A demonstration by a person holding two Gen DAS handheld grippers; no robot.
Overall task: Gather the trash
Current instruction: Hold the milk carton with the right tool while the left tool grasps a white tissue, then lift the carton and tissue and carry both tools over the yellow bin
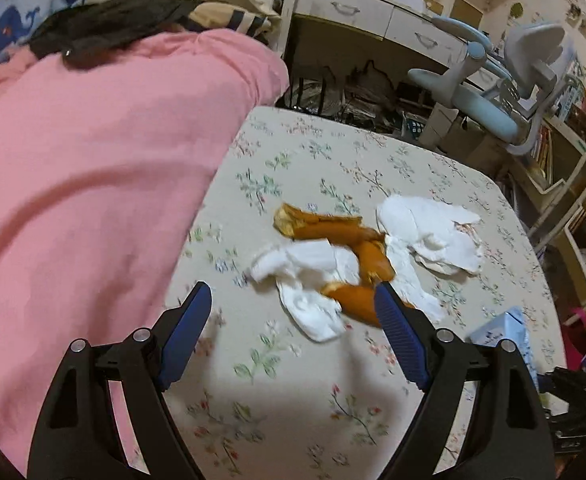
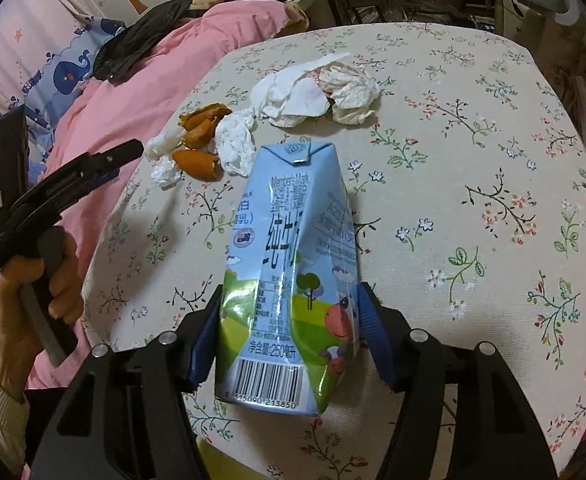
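Observation:
On the floral tablecloth [image 1: 333, 360] lie orange peel pieces [image 1: 333, 228] and crumpled white tissues [image 1: 433, 232]. My left gripper [image 1: 293, 304] is open and empty, hovering just short of a tissue [image 1: 313, 308] and a peel piece [image 1: 357, 300]. My right gripper [image 2: 289, 312] is shut on a crushed blue milk carton [image 2: 289, 264], held above the tablecloth [image 2: 473, 160]. The right wrist view also shows the peels [image 2: 199, 136], the tissues [image 2: 313, 96] and the left gripper [image 2: 65, 184] in a hand at the left.
A pink blanket [image 1: 93, 180] lies along the table's left side. A blue desk chair [image 1: 493, 92], a desk with drawers [image 1: 373, 16] and shelves [image 1: 553, 160] stand beyond the table. The carton shows at the left wrist view's right [image 1: 505, 332].

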